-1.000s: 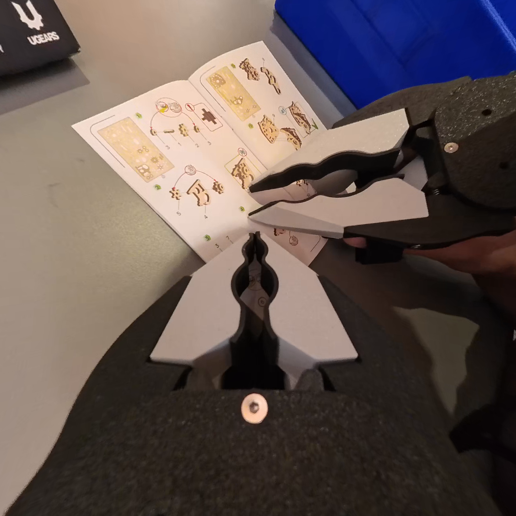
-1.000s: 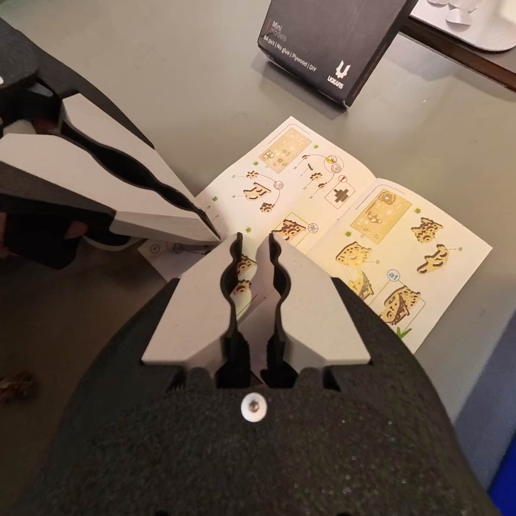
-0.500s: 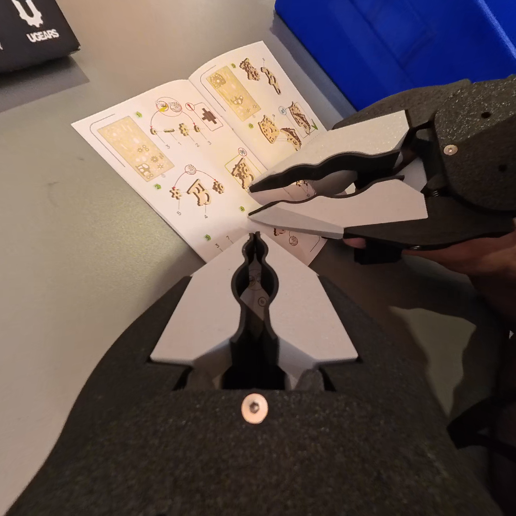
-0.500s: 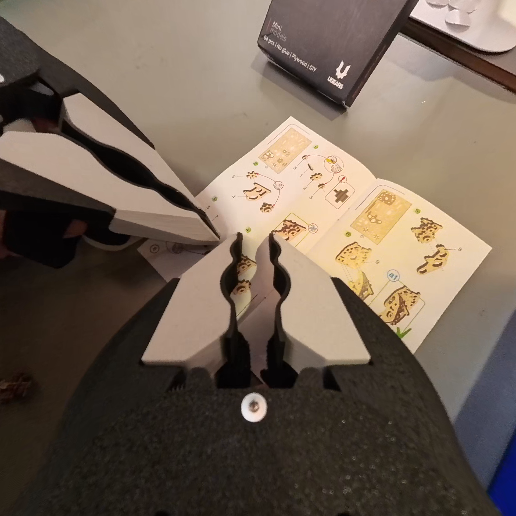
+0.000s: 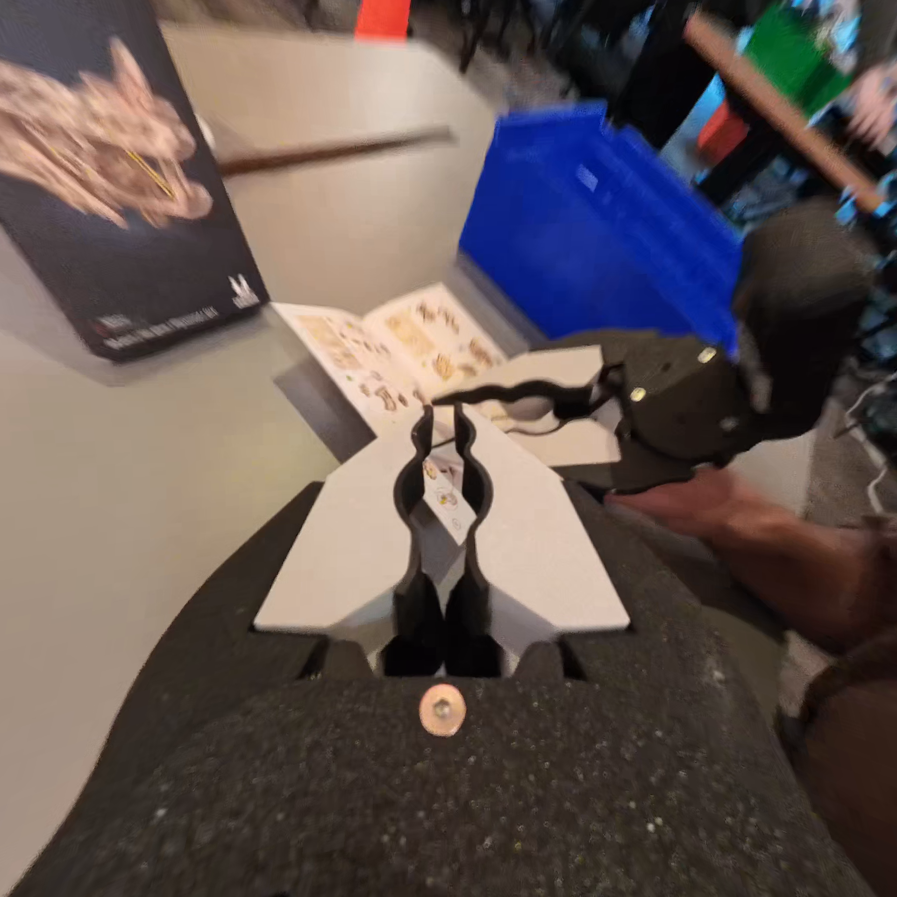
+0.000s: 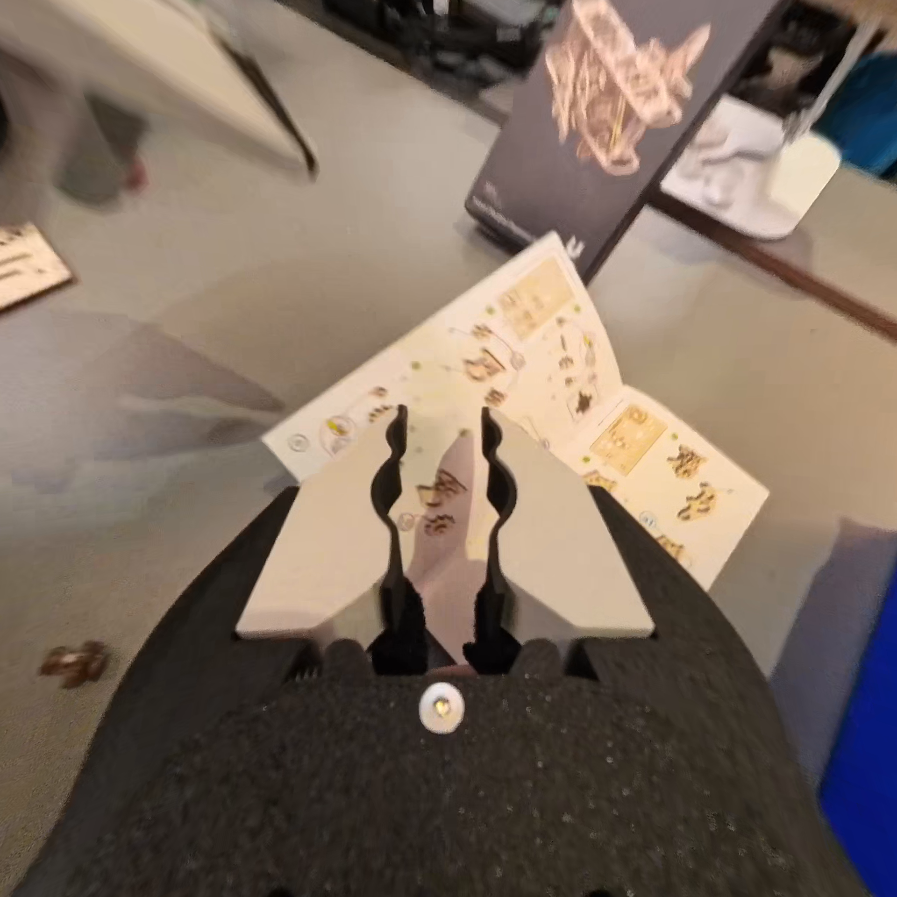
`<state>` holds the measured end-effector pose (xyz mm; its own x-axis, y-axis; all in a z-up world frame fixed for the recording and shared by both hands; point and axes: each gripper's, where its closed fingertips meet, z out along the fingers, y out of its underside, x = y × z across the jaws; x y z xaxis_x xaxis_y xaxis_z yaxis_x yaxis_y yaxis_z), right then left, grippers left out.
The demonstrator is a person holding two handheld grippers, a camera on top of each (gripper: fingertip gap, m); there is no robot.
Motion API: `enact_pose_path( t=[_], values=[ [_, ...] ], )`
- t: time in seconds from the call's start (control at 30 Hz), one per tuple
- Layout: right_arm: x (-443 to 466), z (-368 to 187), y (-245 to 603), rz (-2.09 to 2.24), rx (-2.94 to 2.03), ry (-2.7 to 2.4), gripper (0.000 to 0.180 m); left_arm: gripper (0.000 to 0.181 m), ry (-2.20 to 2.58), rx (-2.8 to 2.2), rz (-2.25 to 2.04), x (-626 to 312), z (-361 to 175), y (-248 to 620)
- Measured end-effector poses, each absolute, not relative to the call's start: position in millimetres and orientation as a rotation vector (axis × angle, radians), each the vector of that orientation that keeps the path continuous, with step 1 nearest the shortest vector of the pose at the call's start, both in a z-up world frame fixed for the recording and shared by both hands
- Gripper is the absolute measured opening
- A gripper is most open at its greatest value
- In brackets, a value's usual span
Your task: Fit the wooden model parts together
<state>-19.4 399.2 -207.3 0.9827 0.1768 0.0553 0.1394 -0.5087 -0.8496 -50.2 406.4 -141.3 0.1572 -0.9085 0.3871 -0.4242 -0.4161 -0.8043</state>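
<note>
My left gripper [image 5: 441, 415] is open by a narrow gap and holds nothing; a corner of the open instruction booklet [image 5: 388, 340] shows through the gap. My right gripper [image 6: 442, 412] is open wider and empty above the booklet [image 6: 558, 388]. Its black body [image 5: 679, 403] shows to the right in the left wrist view, tip close to my left fingertips. The left gripper's fingers [image 6: 218, 87] are a blur at the upper left of the right wrist view. A small wooden part [image 6: 73, 662] lies on the grey table, and a wooden parts sheet [image 6: 24, 267] sits at the left edge.
The black model box [image 5: 97, 194] stands upright behind the booklet and also shows in the right wrist view [image 6: 606, 121]. A blue bin [image 5: 582, 218] is on the right. A white object [image 6: 752, 184] sits at the far right. A hand [image 5: 704, 509] holds the right gripper. Tip to tip, the grippers are about 7 centimeters apart. The white object [image 6: 752, 184] lies around 30 centimeters away from my right fingertips.
Both views have tilted up and blurred with motion. The left gripper went from shut to slightly open, and the right gripper opened wider. The left gripper has drawn away from the right one.
</note>
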Motion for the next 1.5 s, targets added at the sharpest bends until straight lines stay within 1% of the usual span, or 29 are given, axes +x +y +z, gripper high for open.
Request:
enact_pose_path(
  t=[0.07,0.1,0.13,0.23,0.33,0.43,0.53,0.57,0.6,0.67,0.77,0.8,0.93,1.2,1.37,1.43,1.5],
  values=[
    [-38,-191,398,0.07,-2.088,-0.283,0.03,0.013,1.227,-1.942,-1.206,-81,-110,421],
    [-50,-186,397,0.095,-2.092,-0.315,0.031,0.018,1.229,-1.996,-1.132,-105,-107,431],
    [-65,-182,394,0.13,-2.101,-0.349,0.031,0.02,1.234,-2.063,-1.023,-135,-109,441],
    [-118,-174,378,0.292,-2.119,-0.455,0.032,0.028,1.205,-2.237,-0.718,-241,-130,451],
    [-162,-171,356,0.421,-2.152,-0.507,0.032,0.034,1.153,-2.384,-0.612,-320,-172,417],
    [-189,-176,336,0.496,-2.189,-0.478,0.032,0.056,1.067,-2.472,-0.639,-346,-215,378],
    [-211,-180,321,0.586,-2.206,-0.39,0.034,0.092,1.023,-2.482,-0.466,-359,-241,373],
    [-219,-179,316,0.617,-2.201,-0.356,0.034,0.096,1.018,-2.454,-0.405,-360,-242,375],
    [-224,-180,312,0.636,-2.198,-0.329,0.034,0.106,1.019,-2.441,-0.346,-361,-243,378],
    [-232,-184,306,0.641,-2.199,-0.288,0.034,0.12,1.053,-2.438,-0.272,-361,-247,377],
    [-239,-191,298,0.643,-2.208,-0.264,0.034,0.13,1.108,-2.435,-0.199,-360,-254,375],
    [-240,-194,297,0.638,-2.216,-0.268,0.034,0.131,1.106,-2.44,-0.22,-357,-256,373],
    [-243,-204,295,0.64,-2.238,-0.294,0.034,0.122,1.097,-2.452,-0.27,-354,-256,368],
    [-264,-204,295,0.798,-2.177,-0.328,0.034,0.094,1.189,-2.385,-0.303,-342,-252,353],
    [-286,-181,324,0.795,-2.02,-0.586,0.018,0.094,1.459,-2.214,-0.349,-322,-250,328],
    [-302,-193,329,0.771,-2.047,-0.784,0.003,0.094,1.525,-2.163,-0.341,-319,-249,325],
    [-307,-216,336,0.665,-2.129,-0.908,0.0,0.094,1.556,-2.132,-0.324,-318,-248,325]
  ],
)
